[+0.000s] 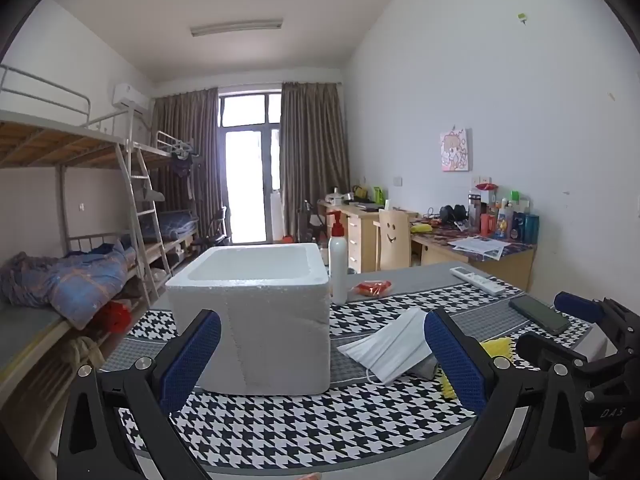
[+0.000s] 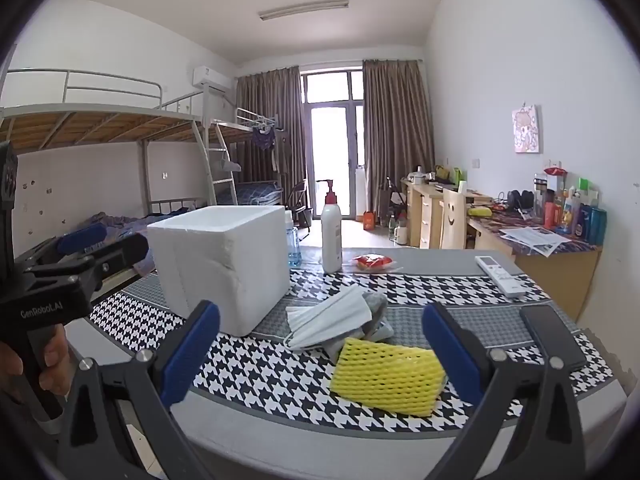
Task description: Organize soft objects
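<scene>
Step in hand: the start of the sort, as judged; no soft item is held and none is seen in the box. The left gripper hangs over the near edge of the bench, fingers wide apart with nothing between them, aimed at the foam box. The right gripper is likewise spread and empty, with the yellow sponge lying just beyond its fingers.

Soft items: the sponge lies on the bench at near right. The white face mask lies just behind it, partly over a grey cloth; both sit right of the box.

Container: the foam box stands open-topped at left centre of the bench. What shows of its inside is bare white; the floor of it is hidden by the near wall.

Next move, as judged: right gripper advances over the sponge, closes gently on the compressible body, lifts clear of the phone beside it, and carries it left to the box.
</scene>
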Motion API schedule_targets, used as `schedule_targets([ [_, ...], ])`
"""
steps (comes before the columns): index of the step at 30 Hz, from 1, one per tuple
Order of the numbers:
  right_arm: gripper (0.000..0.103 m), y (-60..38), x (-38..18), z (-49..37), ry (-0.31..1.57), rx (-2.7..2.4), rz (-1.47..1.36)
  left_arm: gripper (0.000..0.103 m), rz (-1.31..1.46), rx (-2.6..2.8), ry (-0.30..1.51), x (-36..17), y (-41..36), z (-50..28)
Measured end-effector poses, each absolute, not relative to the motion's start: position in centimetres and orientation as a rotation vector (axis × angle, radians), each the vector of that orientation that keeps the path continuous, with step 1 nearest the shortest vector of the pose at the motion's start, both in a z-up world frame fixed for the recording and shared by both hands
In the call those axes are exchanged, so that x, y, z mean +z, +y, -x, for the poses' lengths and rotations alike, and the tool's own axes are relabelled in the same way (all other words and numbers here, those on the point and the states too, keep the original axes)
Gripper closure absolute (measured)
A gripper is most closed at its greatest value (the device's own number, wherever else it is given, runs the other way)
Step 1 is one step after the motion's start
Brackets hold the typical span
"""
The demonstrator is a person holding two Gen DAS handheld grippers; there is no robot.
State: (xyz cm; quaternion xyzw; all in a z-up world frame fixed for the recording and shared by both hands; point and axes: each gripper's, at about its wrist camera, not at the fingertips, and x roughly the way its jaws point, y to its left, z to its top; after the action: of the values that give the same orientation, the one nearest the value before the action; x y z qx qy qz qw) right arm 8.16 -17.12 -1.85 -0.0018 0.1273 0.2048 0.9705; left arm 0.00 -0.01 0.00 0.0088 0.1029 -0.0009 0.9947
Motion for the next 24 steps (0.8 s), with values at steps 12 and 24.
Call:
schedule_targets([
  [12, 0.001, -17.1, -1.3, -7.9, 0.242, 0.401, 0.020, 0.001, -0.038, -0.026, 0.204, 0.3, -0.5, 0.4],
  [24, 0.001, -17.2, -0.7, -7.4, 0.221, 0.395, 0.019, 0.001, -0.028, -0.021, 0.216, 0.2, -0.3, 0.0],
])
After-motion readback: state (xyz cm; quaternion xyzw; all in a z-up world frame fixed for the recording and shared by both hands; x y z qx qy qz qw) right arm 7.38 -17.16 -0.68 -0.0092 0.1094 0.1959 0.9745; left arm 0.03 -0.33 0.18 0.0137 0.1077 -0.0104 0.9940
